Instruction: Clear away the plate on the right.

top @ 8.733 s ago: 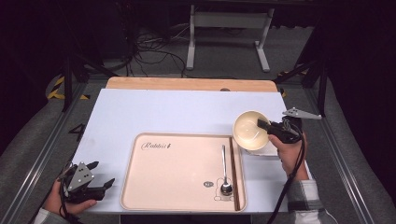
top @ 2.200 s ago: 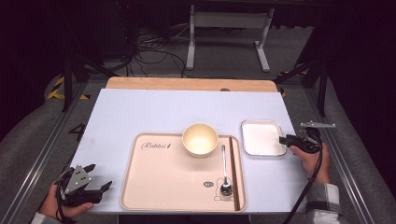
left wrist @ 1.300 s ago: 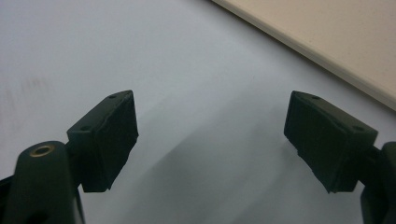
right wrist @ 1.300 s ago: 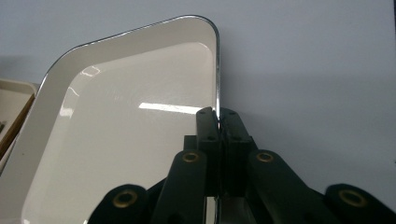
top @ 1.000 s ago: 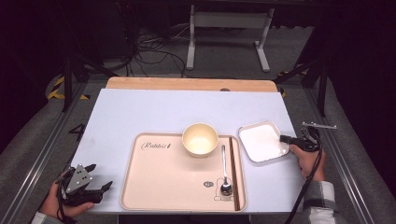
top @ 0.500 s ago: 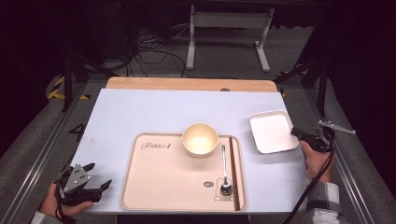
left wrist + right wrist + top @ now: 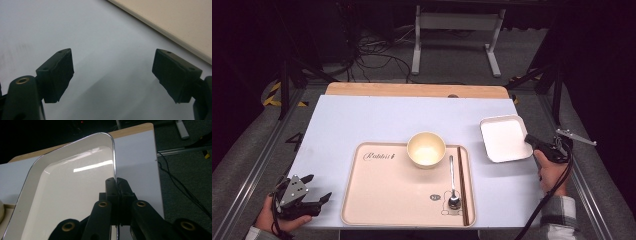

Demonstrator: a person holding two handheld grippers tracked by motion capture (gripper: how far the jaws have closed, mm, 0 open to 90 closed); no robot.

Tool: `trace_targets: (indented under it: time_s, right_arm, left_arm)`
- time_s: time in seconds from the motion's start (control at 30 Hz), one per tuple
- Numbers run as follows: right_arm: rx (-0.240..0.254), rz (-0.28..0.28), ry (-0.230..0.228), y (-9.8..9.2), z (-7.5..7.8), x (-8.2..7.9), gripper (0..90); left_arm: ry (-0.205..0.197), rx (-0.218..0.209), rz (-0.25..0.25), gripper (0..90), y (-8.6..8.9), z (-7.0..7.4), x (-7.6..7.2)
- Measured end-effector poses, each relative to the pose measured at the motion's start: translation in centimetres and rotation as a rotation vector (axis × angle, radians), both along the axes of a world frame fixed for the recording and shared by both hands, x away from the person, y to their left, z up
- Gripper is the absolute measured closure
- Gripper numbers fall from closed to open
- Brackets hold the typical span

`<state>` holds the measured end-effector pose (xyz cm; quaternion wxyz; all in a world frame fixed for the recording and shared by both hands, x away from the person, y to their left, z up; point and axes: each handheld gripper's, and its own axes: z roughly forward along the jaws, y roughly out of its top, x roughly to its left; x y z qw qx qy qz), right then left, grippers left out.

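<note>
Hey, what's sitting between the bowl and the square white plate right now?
Chopsticks at the tray's right edge, then bare mat, in the high view; bowl, plate.

Table (image 7: 362,120) under beige tray (image 7: 387,195)

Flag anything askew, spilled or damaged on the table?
Only the white square plate: the right tool pinches its rim, and it sits rotated against the table edges, off the tray. The bowl, spoon and chopsticks lie tidy; no spills.

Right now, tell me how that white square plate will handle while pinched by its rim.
The plate looks glossy, so it may slip between the right tongs. Held at one edge only, it will likely sag or swing. It seems rigid and possibly breakable.
</note>
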<state>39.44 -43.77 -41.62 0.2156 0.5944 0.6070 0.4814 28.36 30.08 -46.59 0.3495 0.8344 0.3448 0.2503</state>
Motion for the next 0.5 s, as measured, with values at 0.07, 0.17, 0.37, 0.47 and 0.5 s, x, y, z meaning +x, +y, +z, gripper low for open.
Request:
trace_targets:
  time_s: [0.07, 0.17, 0.37, 0.47, 0.5]
  right_arm:
    - [-0.001, 0.002, -0.005, 0.1, 0.1, -0.1, 89.0]
    - [0.006, 0.010, -0.026, 0.2, 0.4, -0.1, 89.1]
    - [0.016, 0.010, -0.052, 0.3, 0.8, -0.5, 89.1]
    - [0.027, 0.014, -0.064, 0.3, 1.1, -0.7, 89.1]
    - [0.036, 0.019, -0.071, 0.4, 1.2, -0.8, 89.1]
  left_arm:
    - [0.002, 0.001, -0.005, 18.4, 0.0, 0.0, 0.1]
    - [0.001, -0.001, 0.004, 18.4, 0.0, -0.1, 0.0]
    - [-0.001, 0.003, 0.004, 18.4, 0.0, 0.0, 0.0]
    - [-0.003, 0.005, 0.003, 18.4, -0.1, 0.0, -0.1]
    - [-0.005, 0.008, 0.003, 18.4, -0.1, 0.0, -0.1]
